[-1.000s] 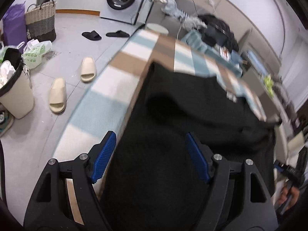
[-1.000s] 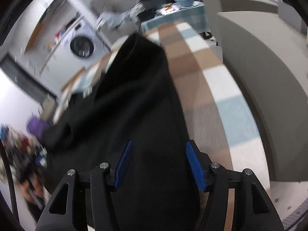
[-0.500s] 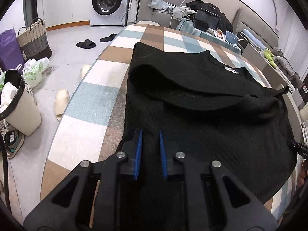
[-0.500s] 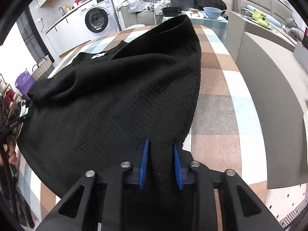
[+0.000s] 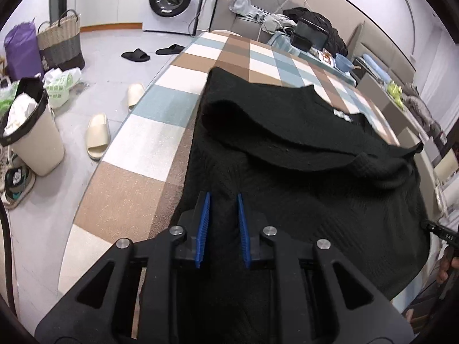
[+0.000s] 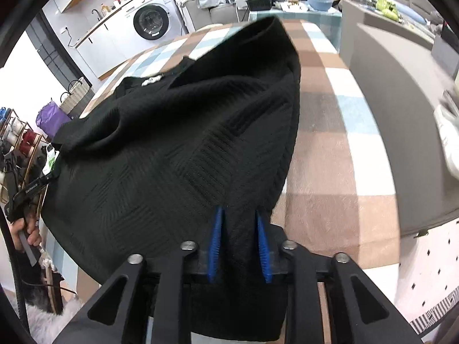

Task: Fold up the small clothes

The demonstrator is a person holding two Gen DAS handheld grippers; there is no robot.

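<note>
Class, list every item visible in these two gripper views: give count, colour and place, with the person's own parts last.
sweater: one, black, spread on the table
table: one, checked brown, blue and white cover
washing machine: one, white, far wall
slippers: two cream, two black, floor
bin: one, cream, floor left
basket: one, woven, beside purple bag
bowl: one, blue, far table
left gripper: black, blue pads, shut on sweater hem
right gripper: jaws opening, hem between them
</note>
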